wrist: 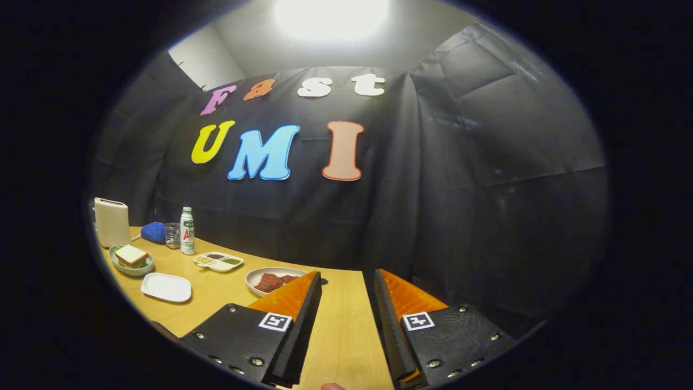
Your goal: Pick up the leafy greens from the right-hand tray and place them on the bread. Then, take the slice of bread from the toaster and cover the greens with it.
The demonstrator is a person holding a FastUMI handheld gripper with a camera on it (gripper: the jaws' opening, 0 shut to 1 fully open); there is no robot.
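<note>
Over the wooden table (pixel 341 325), the gripper (pixel 346 284) is hovering with its fingers spread apart, grasping nothing, bare tabletop showing between them. Well beyond the left finger, a green bowl (pixel 123 267) is holding bread (pixel 130 254) stacked over something green (too small to tell more), just in front of the toaster (pixel 112 221). Nearer, a white tray (pixel 166 287) is lying flat, a plate (pixel 257 275) of reddish food is sitting just ahead of the left fingertip, and a bottle (pixel 187 231) is standing upright near the cloth wall.

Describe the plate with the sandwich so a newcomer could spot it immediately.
Start at the cream toaster at the table's far end. Directly in front of it sits a pale green plate carrying the sandwich, far beyond the open gripper. Unlike the white rectangular tray beside it, it is round and holds bread.
</note>
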